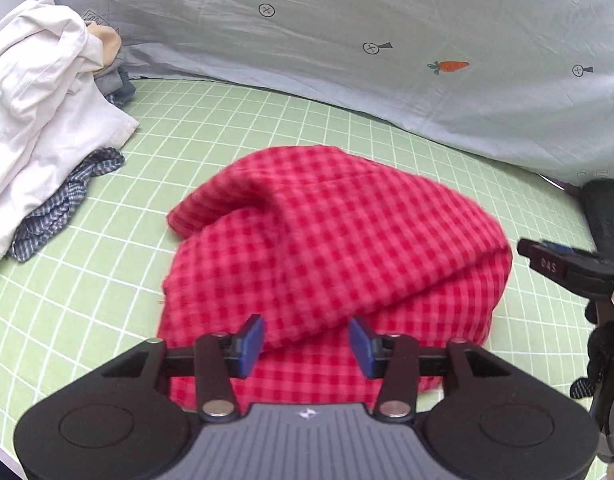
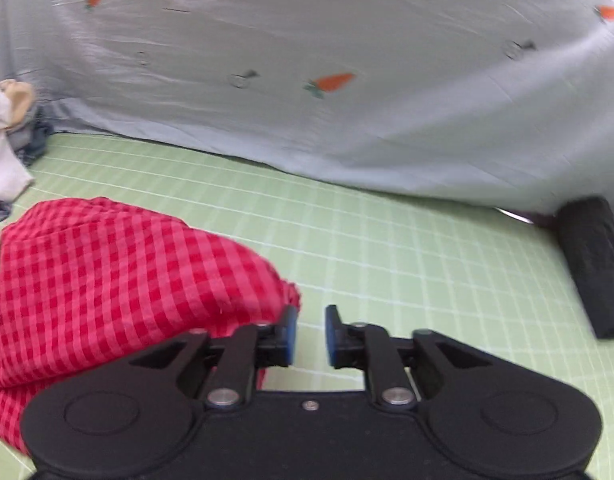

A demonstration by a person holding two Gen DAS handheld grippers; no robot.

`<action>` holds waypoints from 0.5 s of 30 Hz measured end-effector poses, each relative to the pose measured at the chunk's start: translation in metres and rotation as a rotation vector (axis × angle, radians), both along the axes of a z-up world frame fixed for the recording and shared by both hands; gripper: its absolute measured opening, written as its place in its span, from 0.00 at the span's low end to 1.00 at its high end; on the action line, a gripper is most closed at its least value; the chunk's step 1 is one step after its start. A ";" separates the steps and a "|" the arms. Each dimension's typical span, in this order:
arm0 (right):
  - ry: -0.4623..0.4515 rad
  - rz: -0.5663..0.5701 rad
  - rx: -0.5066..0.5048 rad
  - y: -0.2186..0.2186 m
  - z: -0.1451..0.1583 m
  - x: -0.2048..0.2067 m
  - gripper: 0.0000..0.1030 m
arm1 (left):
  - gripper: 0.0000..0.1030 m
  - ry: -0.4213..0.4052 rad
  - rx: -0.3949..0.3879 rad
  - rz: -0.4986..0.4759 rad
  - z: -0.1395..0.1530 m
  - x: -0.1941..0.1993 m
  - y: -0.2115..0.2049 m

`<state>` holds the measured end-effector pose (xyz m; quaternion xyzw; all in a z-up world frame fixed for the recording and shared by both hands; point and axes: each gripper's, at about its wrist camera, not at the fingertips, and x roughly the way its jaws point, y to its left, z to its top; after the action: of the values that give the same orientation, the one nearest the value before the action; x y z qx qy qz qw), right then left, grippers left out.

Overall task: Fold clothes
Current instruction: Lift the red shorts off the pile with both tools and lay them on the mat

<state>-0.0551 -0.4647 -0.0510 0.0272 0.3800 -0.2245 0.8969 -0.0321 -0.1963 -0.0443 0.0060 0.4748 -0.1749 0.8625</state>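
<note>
A red gingham shirt [image 1: 331, 248], soft and thickly folded into a rounded bundle, lies near the middle of the green grid-lined bed sheet [image 1: 235, 128]. The left tongs [image 1: 307, 344] stand moderately wide just above its near edge, nothing pinched between the blue pads. The right tongs [image 2: 310, 336] gape narrowly beside the bundle's right edge, empty. A rumpled white garment [image 1: 43, 112] tops the pile at the sheet's far left.
</note>
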 end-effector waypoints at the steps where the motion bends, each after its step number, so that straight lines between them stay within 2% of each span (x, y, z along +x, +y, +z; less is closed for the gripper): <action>1: -0.007 -0.041 0.029 -0.012 -0.001 -0.016 0.46 | 0.63 0.005 -0.001 0.026 0.000 -0.003 -0.001; 2: -0.011 -0.075 0.069 -0.021 -0.003 -0.029 0.49 | 0.72 0.009 -0.002 0.052 -0.001 -0.005 -0.002; 3: -0.014 -0.105 0.114 -0.029 -0.006 -0.041 0.55 | 0.75 0.015 0.004 0.079 -0.002 -0.003 -0.002; 6: -0.011 -0.191 0.263 -0.034 -0.020 -0.068 0.83 | 0.78 0.039 0.015 0.148 -0.005 0.002 0.004; 11: 0.011 -0.235 0.470 -0.017 -0.053 -0.080 0.84 | 0.78 0.075 0.024 0.198 -0.013 0.003 0.027; 15: 0.025 -0.215 0.511 0.007 -0.064 -0.068 0.82 | 0.78 0.082 0.036 0.204 -0.017 0.014 0.048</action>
<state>-0.1233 -0.4576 -0.1153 0.2898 0.4304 -0.2156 0.8273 -0.0181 -0.1484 -0.0613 -0.0339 0.5108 -0.0775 0.8555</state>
